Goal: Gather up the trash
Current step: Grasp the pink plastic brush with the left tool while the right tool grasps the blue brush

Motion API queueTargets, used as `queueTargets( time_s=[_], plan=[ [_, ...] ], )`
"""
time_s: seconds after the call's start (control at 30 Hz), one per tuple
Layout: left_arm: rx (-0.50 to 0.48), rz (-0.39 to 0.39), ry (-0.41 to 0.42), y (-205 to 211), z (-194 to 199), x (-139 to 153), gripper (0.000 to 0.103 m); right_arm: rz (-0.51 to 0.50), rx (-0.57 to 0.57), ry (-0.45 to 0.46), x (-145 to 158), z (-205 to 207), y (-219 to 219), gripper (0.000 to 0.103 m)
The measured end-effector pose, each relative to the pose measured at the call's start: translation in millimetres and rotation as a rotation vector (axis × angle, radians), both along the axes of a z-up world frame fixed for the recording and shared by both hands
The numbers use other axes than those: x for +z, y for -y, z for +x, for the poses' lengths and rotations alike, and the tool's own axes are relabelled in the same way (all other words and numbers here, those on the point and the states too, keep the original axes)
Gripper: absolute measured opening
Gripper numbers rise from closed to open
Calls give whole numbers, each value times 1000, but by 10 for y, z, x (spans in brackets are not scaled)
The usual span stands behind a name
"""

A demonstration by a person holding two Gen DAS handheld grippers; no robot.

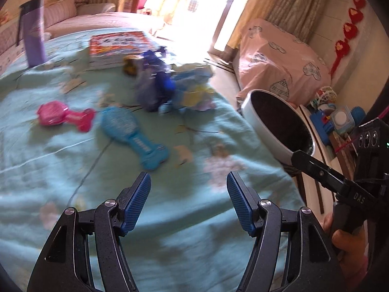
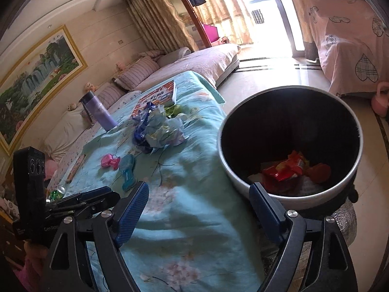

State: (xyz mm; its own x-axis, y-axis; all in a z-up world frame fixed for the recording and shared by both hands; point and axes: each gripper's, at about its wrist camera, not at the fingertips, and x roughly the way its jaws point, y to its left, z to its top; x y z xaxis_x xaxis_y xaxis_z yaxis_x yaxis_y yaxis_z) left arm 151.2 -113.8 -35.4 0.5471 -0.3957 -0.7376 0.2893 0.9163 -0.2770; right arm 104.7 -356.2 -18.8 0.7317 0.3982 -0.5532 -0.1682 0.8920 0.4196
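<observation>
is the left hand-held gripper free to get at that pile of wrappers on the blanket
Probably yes. The left hand-held gripper is open and empty, and only bare blanket lies between it and the pile of wrappers. The blue brush sits just left of the path.

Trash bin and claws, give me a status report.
Both claws, left and right, open, empty. Trash bin holds red wrappers. Wrapper pile remains on blanket; brushes lie in front of it.
</observation>
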Motion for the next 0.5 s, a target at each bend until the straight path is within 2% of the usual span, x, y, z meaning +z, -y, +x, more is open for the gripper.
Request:
queueTargets(
  time_s=[0.27, 0.5],
  plan=[
    [124, -5, -25, -629, 7, -72, 66, -51, 113, -10, -22, 72, -585, 86],
    [222, 8, -46, -1014, 51, -119, 66, -78, 187, -16, -21, 174, -955, 86]
  ],
)
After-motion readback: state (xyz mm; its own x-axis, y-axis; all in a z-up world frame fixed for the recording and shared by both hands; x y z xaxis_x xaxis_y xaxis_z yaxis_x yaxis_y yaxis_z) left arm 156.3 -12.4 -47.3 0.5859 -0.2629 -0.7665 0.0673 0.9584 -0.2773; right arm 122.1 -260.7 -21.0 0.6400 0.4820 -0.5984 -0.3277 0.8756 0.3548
